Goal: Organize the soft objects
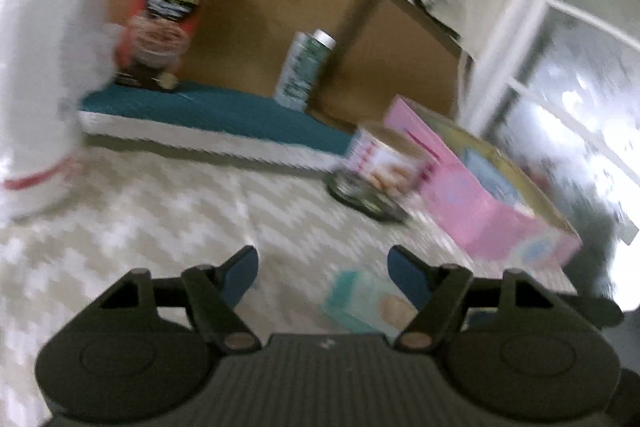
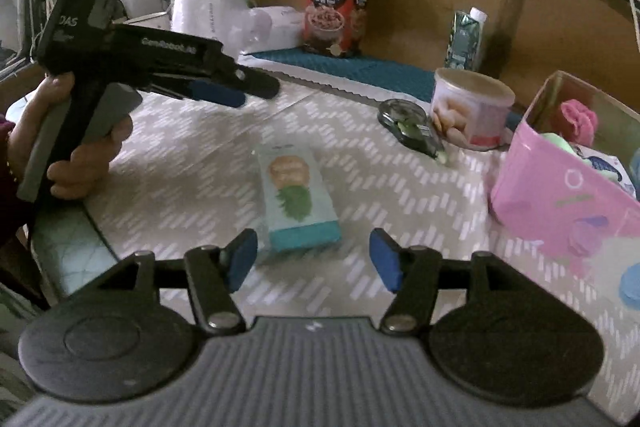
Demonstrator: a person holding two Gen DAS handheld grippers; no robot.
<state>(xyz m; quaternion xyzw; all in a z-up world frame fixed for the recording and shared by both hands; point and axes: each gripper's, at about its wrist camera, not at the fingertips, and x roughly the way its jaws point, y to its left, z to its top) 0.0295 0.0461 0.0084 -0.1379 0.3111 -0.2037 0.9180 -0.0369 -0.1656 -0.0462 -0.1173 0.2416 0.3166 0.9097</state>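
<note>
We hold the left gripper spread wide, empty | right gripper likewise parted, gripping nothing | teal tissue pack flat on the patterned tablecloth, just ahead of our right fingers | pink box at right holds soft items.

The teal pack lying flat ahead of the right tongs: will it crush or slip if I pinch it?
The teal pack looks like a soft tissue pack, so it probably gives under the pads rather than breaking. Its wrapper seems glossy, perhaps slippery. Lying flat, it shouldn't roll. The right tongs stand open, wider than it.
</note>
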